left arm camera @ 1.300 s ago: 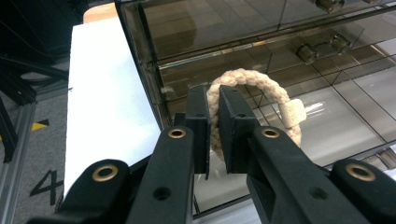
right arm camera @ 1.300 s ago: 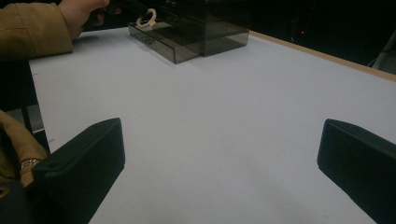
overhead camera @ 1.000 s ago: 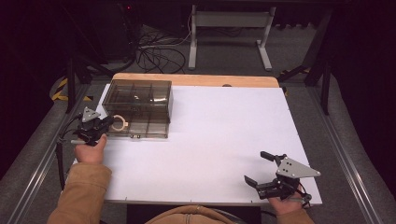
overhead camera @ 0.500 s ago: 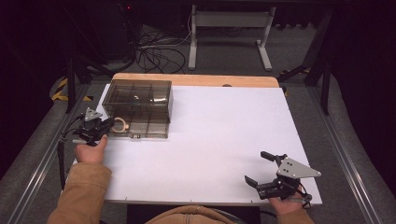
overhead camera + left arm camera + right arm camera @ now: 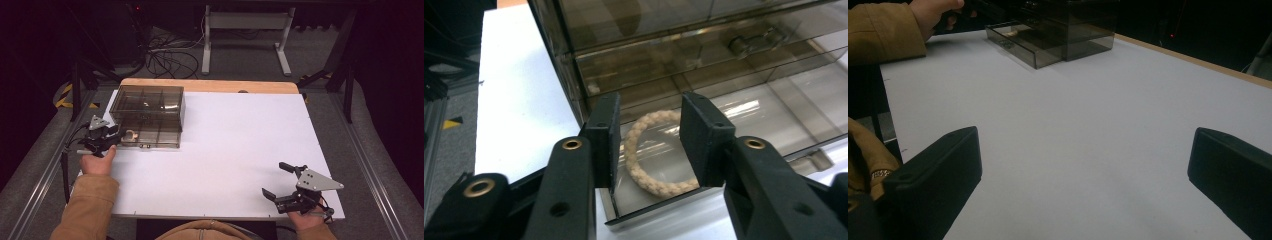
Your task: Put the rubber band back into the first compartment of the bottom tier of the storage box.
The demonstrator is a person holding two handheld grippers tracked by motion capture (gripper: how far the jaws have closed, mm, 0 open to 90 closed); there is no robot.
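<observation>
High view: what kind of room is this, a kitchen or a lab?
Probably a lab or workshop. A white table stands on a grey floor, loose cables lie behind it, and a person holds a left gripper by a smoky plastic drawer box.

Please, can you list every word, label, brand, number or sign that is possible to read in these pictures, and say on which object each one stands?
None: no readable text in any picture.
The smoky plastic drawer box, the braided ring, both grippers (left gripper, right gripper) and the white table carry no lettering.
</observation>
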